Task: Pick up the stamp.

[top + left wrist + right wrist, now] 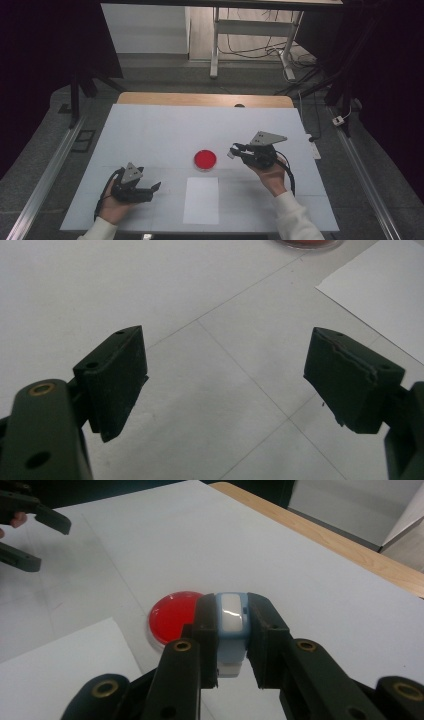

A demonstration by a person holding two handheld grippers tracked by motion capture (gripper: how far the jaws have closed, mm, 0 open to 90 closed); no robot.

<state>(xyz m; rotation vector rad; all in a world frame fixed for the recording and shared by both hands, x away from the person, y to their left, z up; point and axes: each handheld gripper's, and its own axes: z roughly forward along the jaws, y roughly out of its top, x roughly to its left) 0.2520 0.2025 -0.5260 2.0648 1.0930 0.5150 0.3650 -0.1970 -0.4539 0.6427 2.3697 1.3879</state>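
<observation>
My right hand-held gripper (231, 630) is clamped on a small pale-blue and white plastic block (232, 630), held above the tabletop (150, 135) just right of the round red dish (205, 160). The block could slip from this narrow grip. My left hand-held gripper (225, 377) stands apart, empty.

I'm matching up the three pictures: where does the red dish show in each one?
High view: red dish at table centre, above the white sheet.
Left gripper view: cut off at the top edge.
Right gripper view: left of centre, behind the claw.
Shared landmark: the white sheet.
</observation>
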